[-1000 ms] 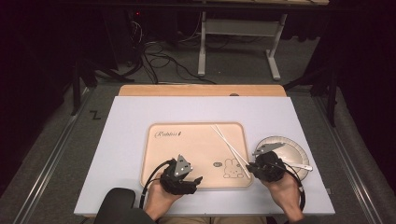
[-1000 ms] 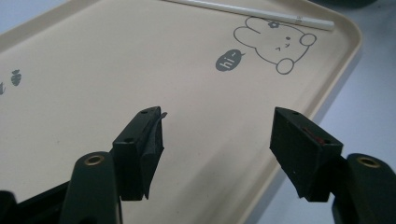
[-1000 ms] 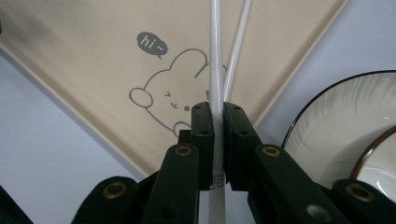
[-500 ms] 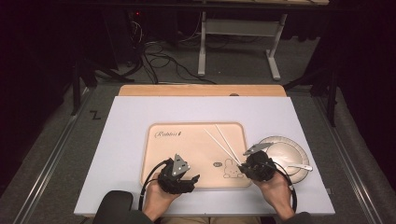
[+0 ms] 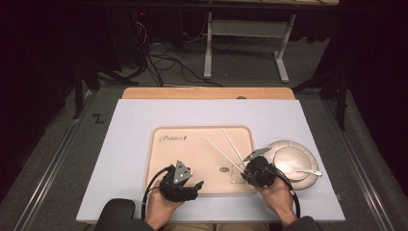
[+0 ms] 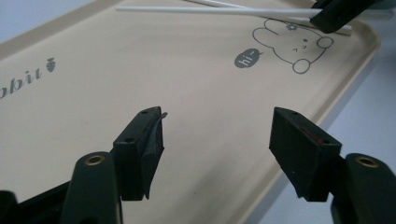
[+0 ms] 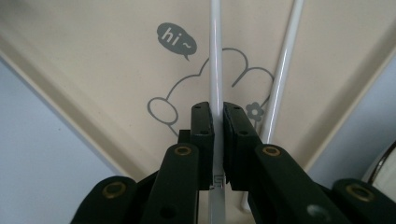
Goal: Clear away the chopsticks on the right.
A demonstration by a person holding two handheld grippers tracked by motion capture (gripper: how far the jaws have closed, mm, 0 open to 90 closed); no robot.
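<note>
A beige tray (image 5: 192,154) printed with a rabbit lies mid-table. My right gripper (image 5: 248,169) sits over its right front corner, shut on the near end of a white chopstick (image 5: 219,148) that slants up and left over the tray. In the right gripper view the pads (image 7: 203,121) pinch this chopstick (image 7: 215,65). A second chopstick (image 7: 284,70) lies beside it on the tray (image 7: 93,56), also seen from above (image 5: 231,142). My left gripper (image 5: 193,186) rests at the tray's front edge, jaws open and empty (image 6: 217,135) above the tray (image 6: 140,70).
A white plate (image 5: 300,153) with a white spoon (image 5: 300,171) on it stands just right of the tray, close to my right hand. The tray lies on a pale mat (image 5: 130,130) over a wooden table. The right gripper's tip (image 6: 336,14) reaches into the left gripper view.
My right gripper has shifted left over the tray corner with one chopstick, whose far end has swung left, away from the other chopstick. The left gripper has stayed put.
</note>
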